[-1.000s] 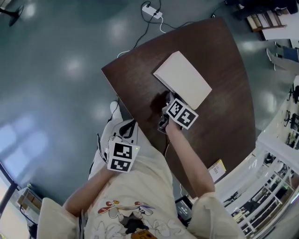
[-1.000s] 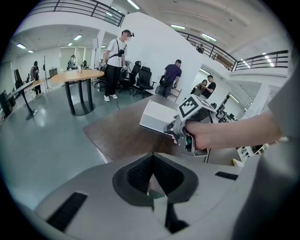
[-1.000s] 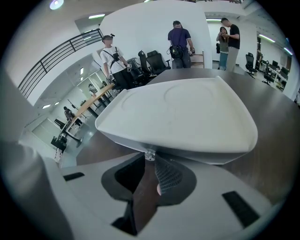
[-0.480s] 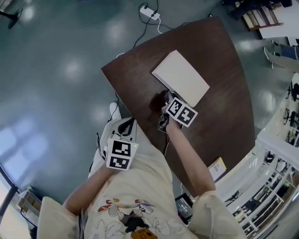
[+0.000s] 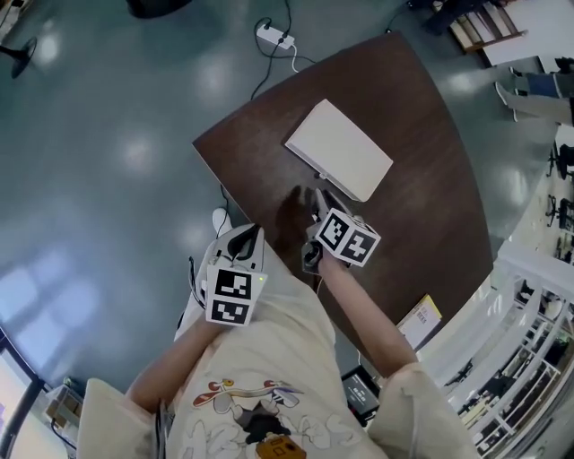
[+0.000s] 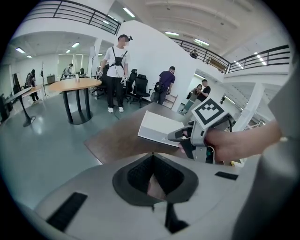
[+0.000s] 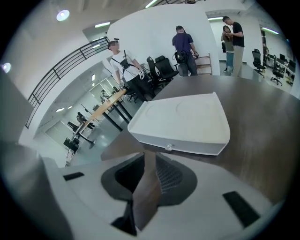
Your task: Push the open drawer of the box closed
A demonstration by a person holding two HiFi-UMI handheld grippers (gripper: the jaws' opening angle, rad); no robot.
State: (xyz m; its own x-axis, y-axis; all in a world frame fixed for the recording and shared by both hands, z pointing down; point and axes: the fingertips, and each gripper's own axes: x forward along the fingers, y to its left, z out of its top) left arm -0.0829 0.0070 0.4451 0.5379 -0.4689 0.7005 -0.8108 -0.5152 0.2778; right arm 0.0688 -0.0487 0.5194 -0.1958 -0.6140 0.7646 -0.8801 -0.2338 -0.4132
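White box on table; right tool near, seemingly apart.

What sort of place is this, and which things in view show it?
Probably a large open-plan office or lab hall: swivel office chairs, a round table, and a railed upper gallery.

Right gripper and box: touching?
Apart. The right gripper view shows table between the box front and the right gripper, whose jaws have just been opening with nothing between them.
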